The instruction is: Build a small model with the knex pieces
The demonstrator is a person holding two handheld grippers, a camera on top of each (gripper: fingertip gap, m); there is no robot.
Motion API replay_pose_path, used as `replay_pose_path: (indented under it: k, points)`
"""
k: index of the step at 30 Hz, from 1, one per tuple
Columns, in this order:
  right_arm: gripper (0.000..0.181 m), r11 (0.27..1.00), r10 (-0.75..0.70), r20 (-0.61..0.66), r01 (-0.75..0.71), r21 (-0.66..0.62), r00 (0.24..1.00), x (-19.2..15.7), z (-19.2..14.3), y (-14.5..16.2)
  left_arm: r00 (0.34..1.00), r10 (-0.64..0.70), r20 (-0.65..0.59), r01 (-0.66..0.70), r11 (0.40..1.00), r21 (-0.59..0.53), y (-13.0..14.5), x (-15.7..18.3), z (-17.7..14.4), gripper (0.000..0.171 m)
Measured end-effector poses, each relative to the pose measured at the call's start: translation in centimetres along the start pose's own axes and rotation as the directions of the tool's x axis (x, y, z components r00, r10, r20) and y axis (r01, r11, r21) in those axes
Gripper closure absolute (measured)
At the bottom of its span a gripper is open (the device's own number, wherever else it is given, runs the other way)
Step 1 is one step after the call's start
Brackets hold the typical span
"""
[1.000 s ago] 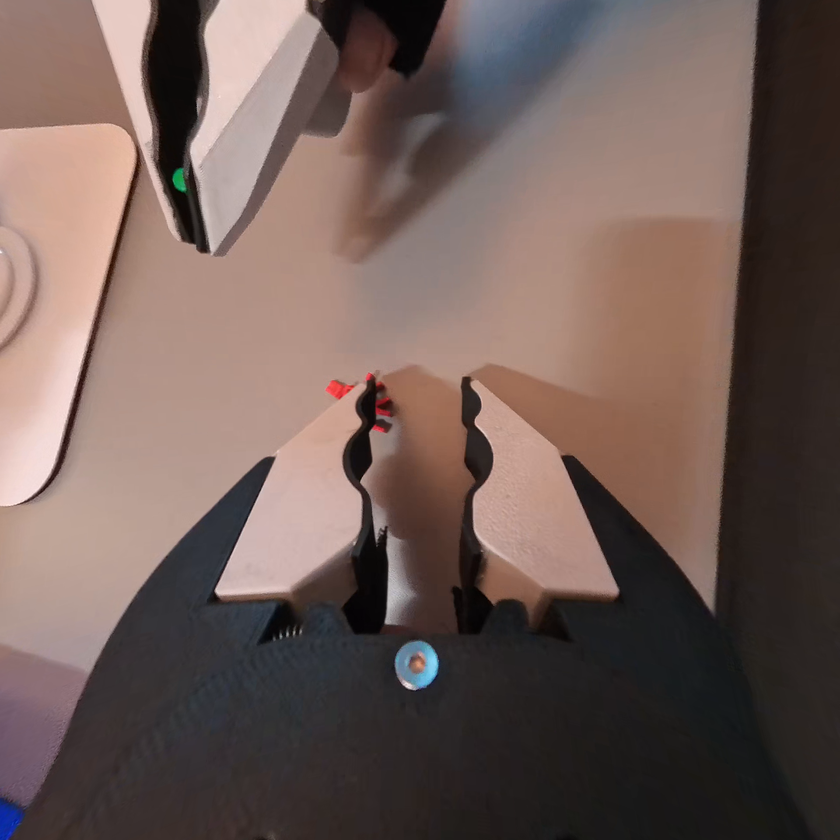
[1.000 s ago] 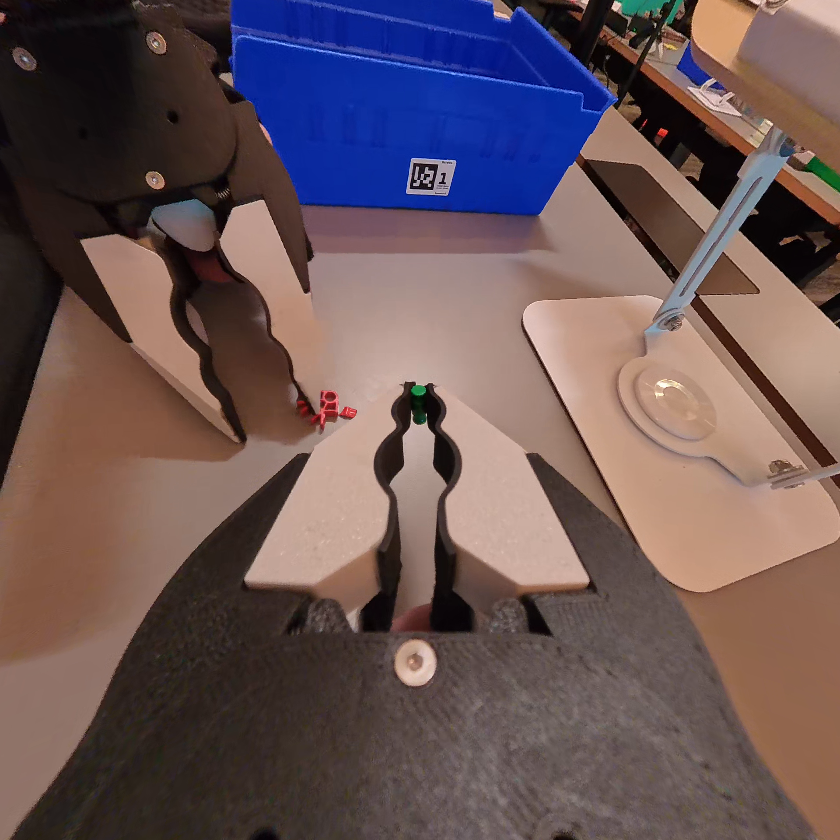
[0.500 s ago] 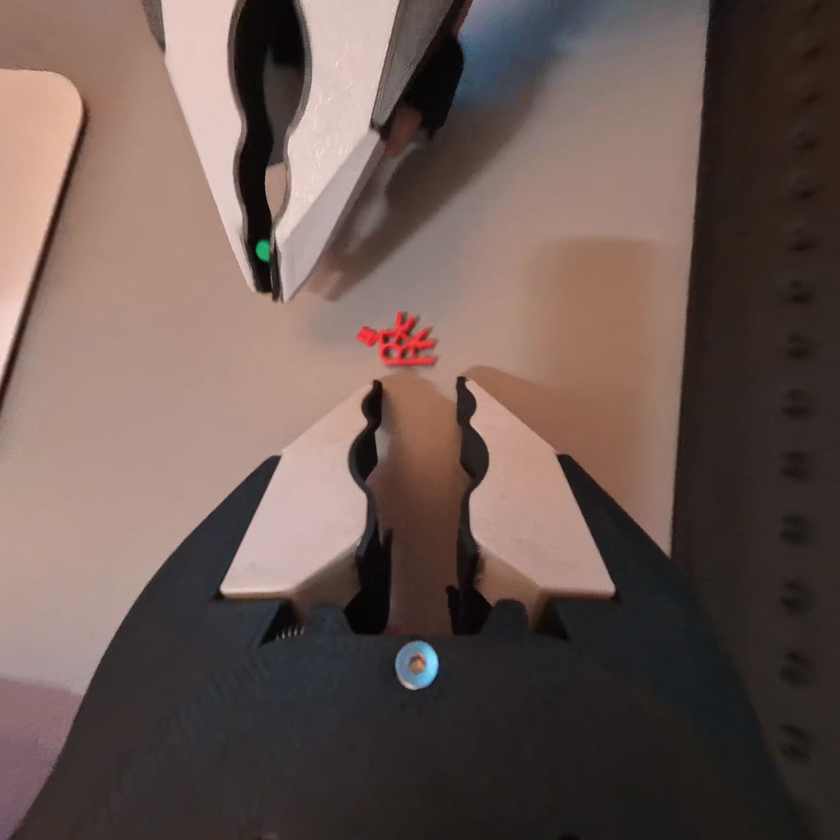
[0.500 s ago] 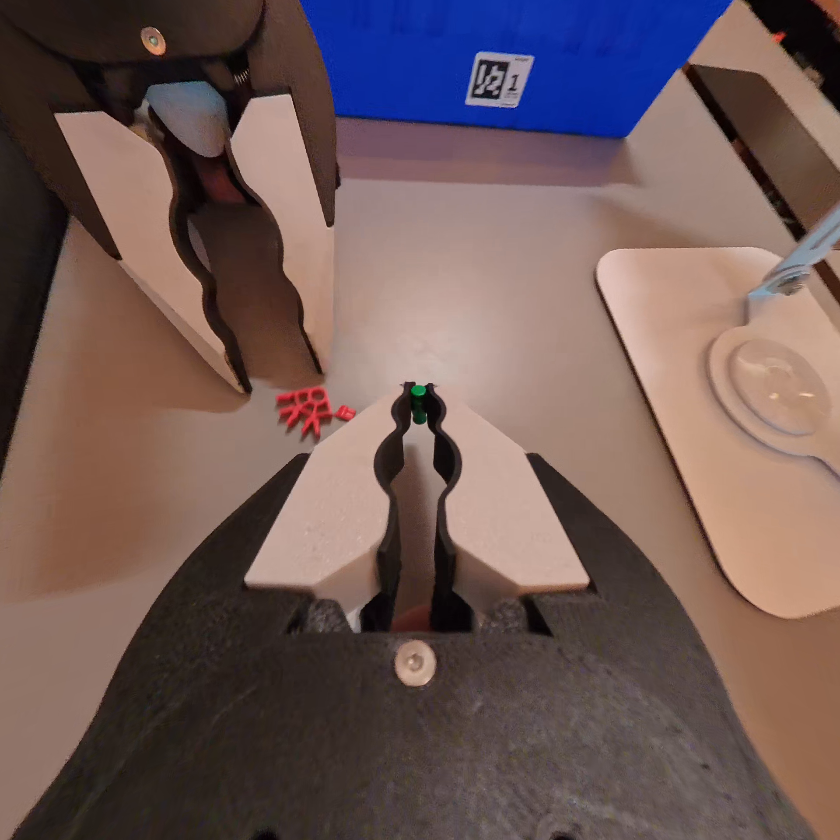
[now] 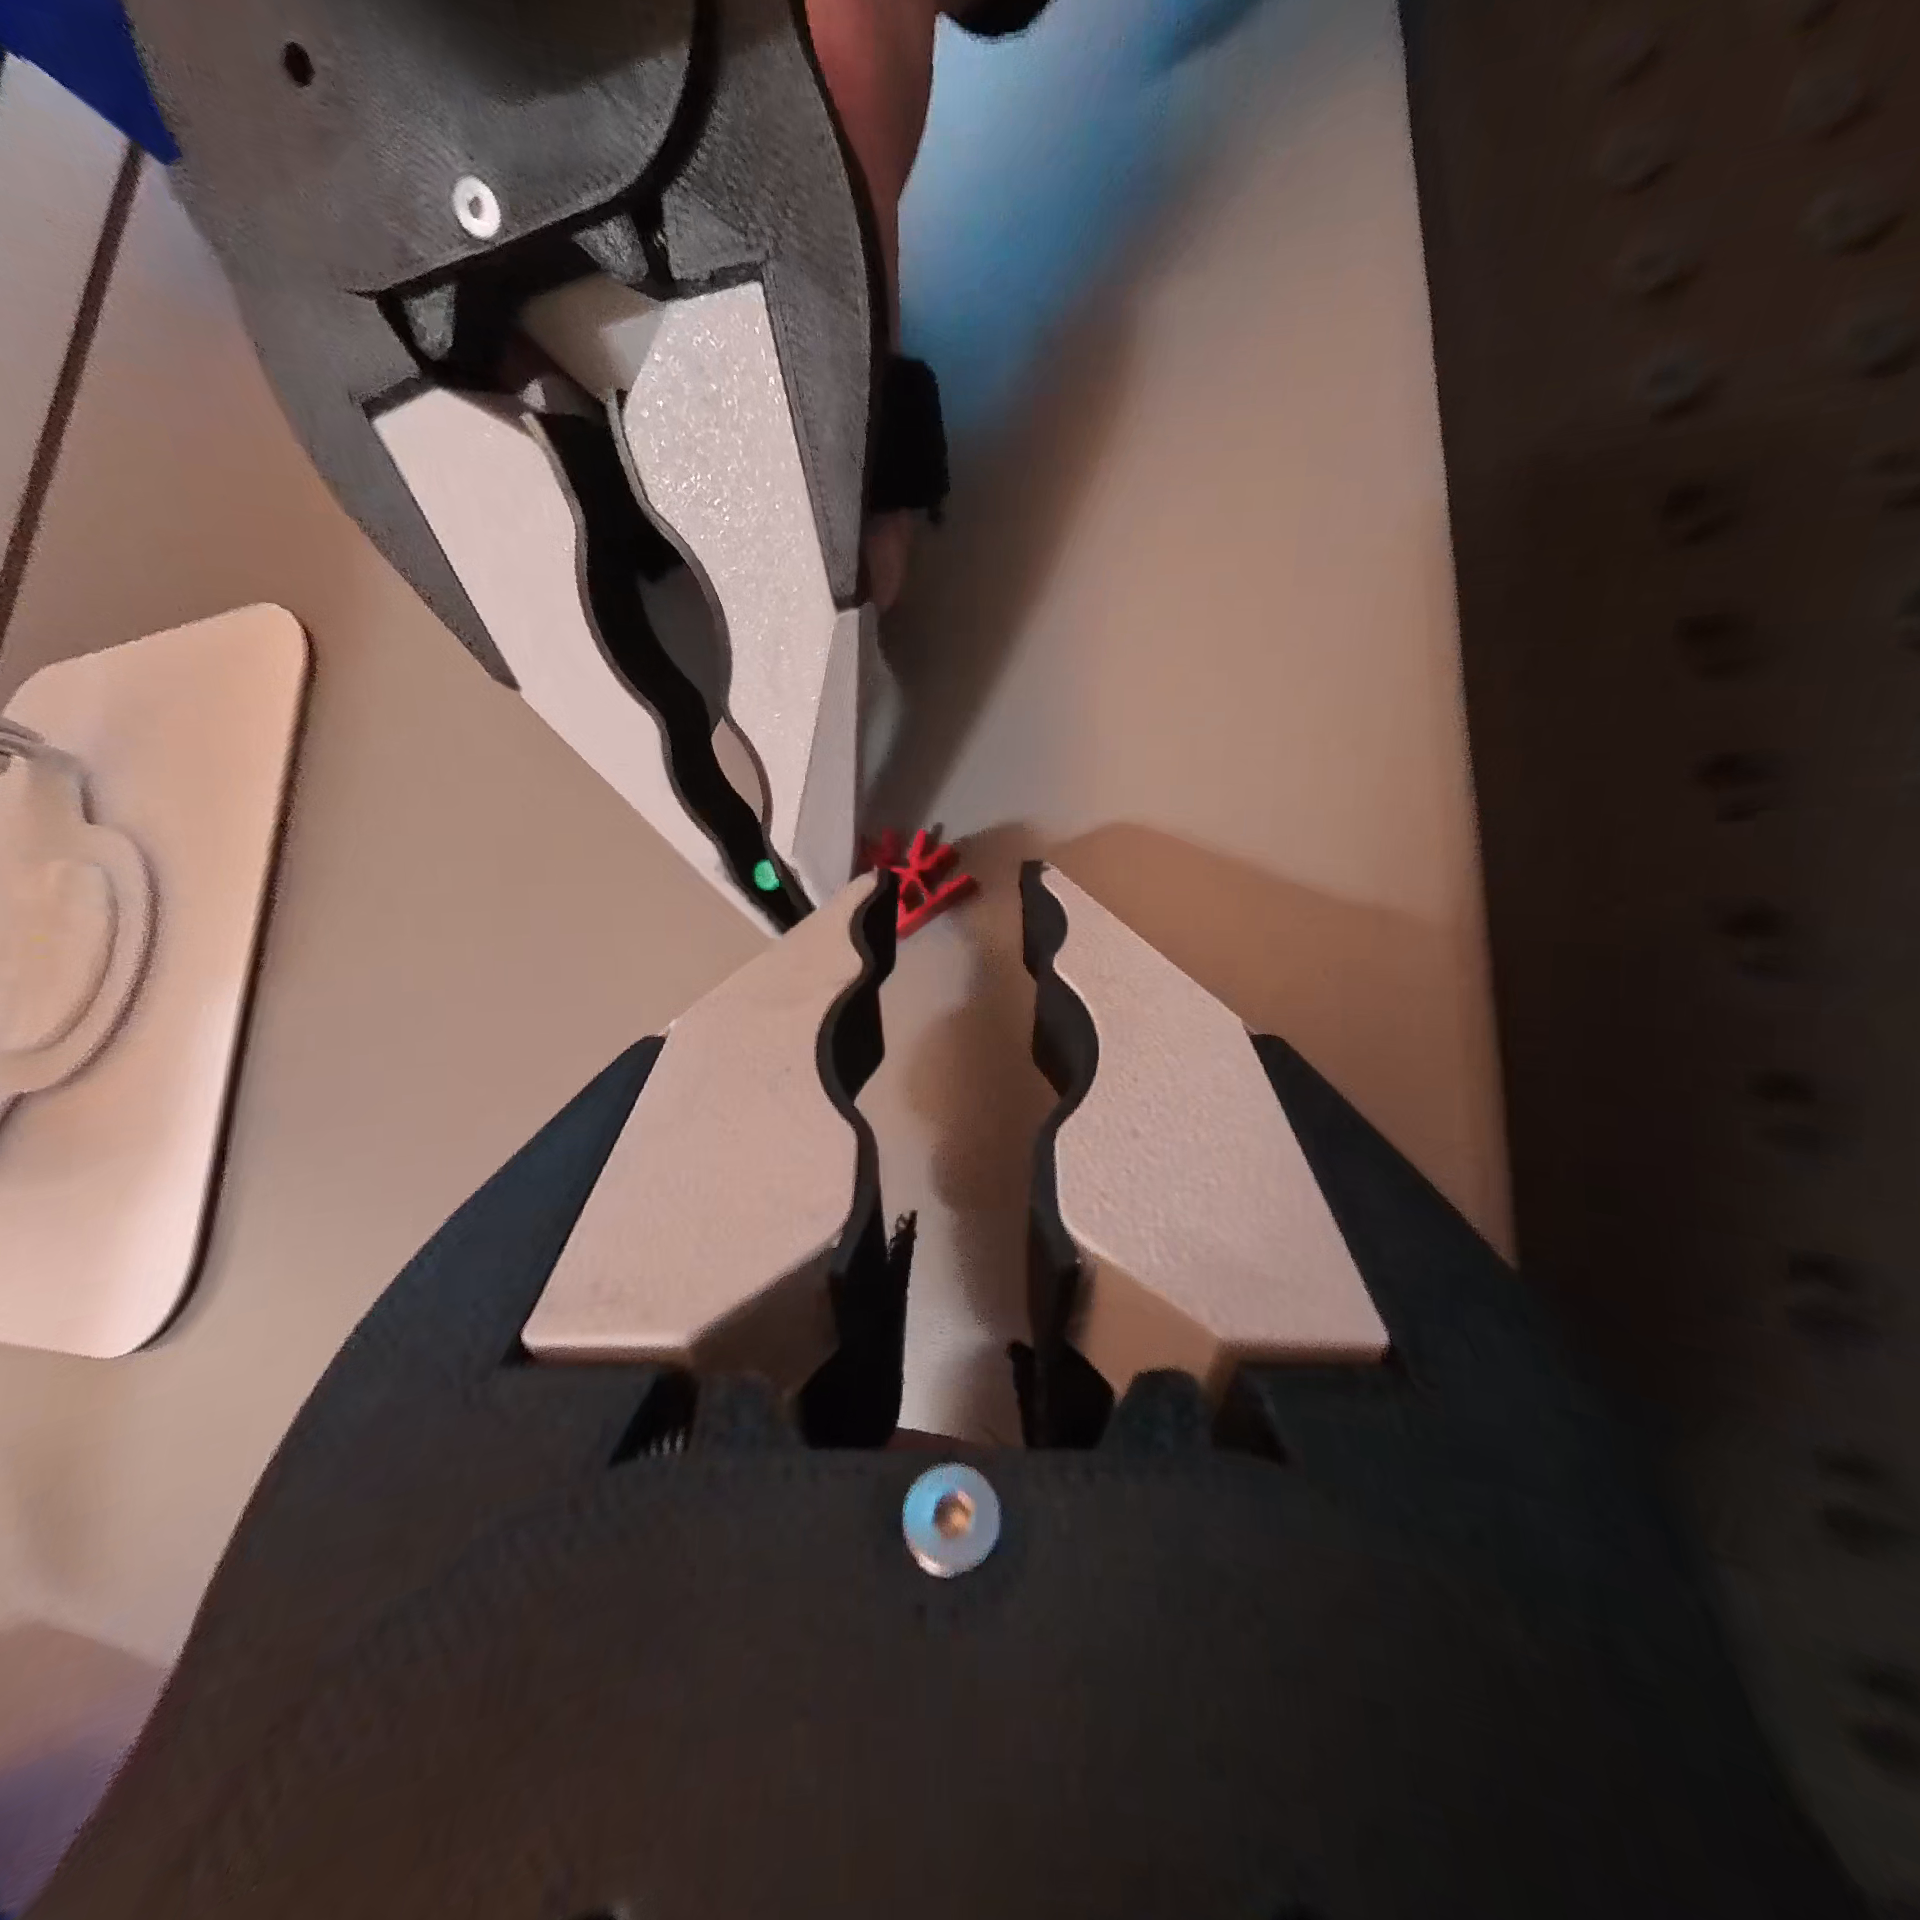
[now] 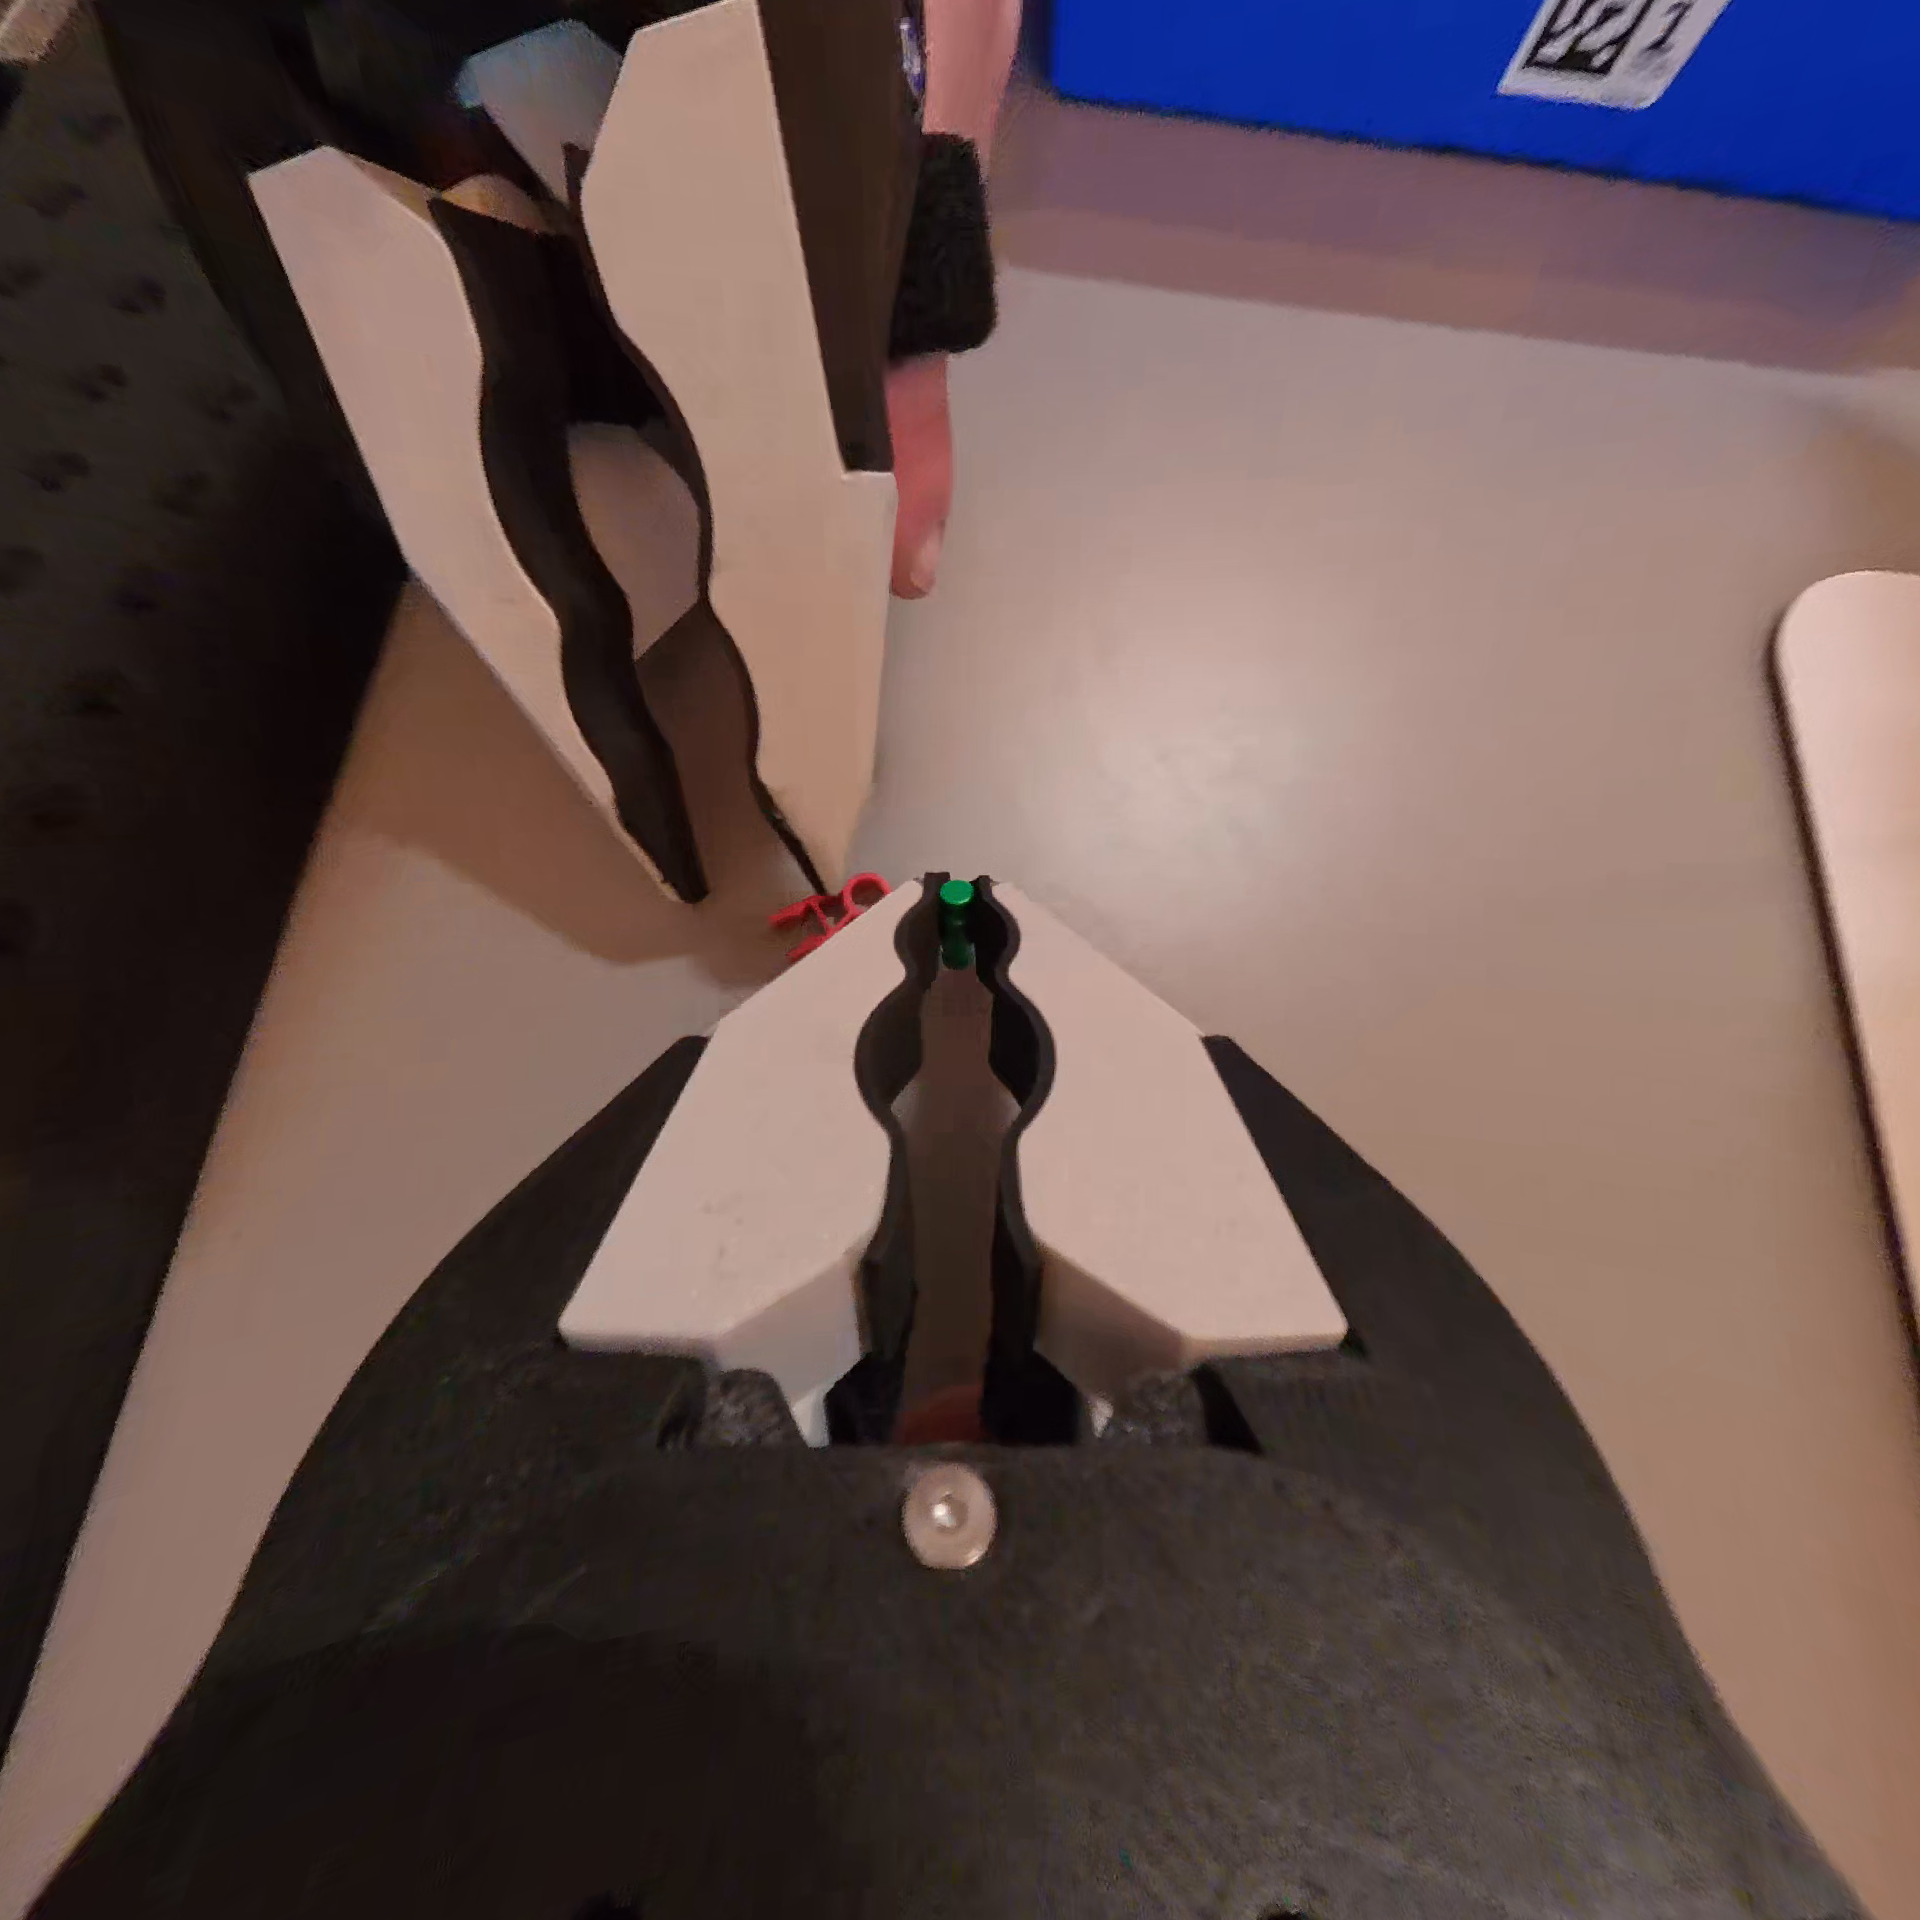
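A small red plastic part [image 5: 923, 878] lies on the tan table, right at the tips of my left gripper [image 5: 956, 883], which is open and empty with its tips around the part. It also shows in the right wrist view [image 6: 826, 906], partly hidden behind my right finger. My right gripper [image 6: 956, 888] is shut on a small green peg [image 6: 954, 914] held at its tips. In the left wrist view the right gripper [image 5: 774, 883] comes down from above with the green peg [image 5: 765, 875], its tips next to the red part. The left gripper [image 6: 758, 852] stands just left of the right one.
A blue bin [image 6: 1455, 94] with a square marker tag stands at the back. A pale base plate [image 5: 125, 987] with a round mount lies to one side, also in the right wrist view [image 6: 1860, 831]. A dark perforated surface [image 5: 1714, 935] borders the table. A person's hand [image 6: 920, 468] shows behind the left gripper. The grippers are tip to tip, or close to it.
Both grippers have closed in on the red part. The right gripper with the green peg moved down to the left gripper's tips. The red part now lies between the left fingertips.
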State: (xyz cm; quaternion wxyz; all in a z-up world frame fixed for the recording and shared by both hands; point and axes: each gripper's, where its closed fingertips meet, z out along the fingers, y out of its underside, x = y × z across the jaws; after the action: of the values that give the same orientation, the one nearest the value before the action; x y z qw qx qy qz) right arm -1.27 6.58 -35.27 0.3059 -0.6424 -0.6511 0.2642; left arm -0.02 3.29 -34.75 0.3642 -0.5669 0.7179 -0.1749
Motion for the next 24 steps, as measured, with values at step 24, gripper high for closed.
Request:
replay_pose_path:
  k: [24]
  points:
    - [0.178,0.997,-0.054,0.037,0.056,-0.051,0.998,-1.0,-0.9,0.9,0.998,0.056,-0.02,-0.056,0.998,-0.018,-0.2,1.0,0.9,0.16]
